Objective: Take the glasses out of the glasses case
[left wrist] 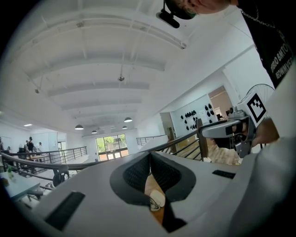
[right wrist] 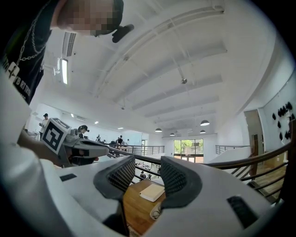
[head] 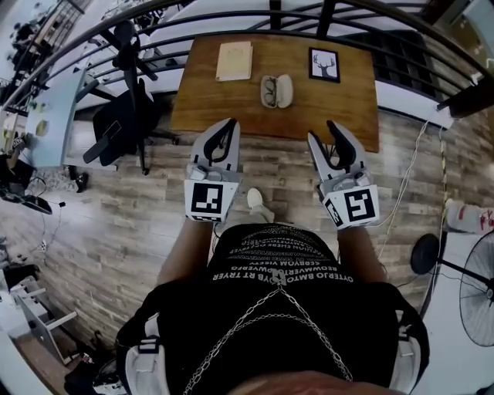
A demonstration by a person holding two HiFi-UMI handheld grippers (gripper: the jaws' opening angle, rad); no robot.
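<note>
An open white glasses case lies on the wooden table, with dark-framed glasses in its left half. Both grippers hover over the floor in front of the table's near edge, apart from the case. My left gripper is shut, its pads meeting at the tips with nothing between them; the case shows below them. My right gripper is open and empty, and a bit of the case shows in the gap between its pads.
A cream book lies at the table's back left and a framed deer picture at the back right. A curved black railing runs behind the table. An office chair stands at the left and a fan at the right.
</note>
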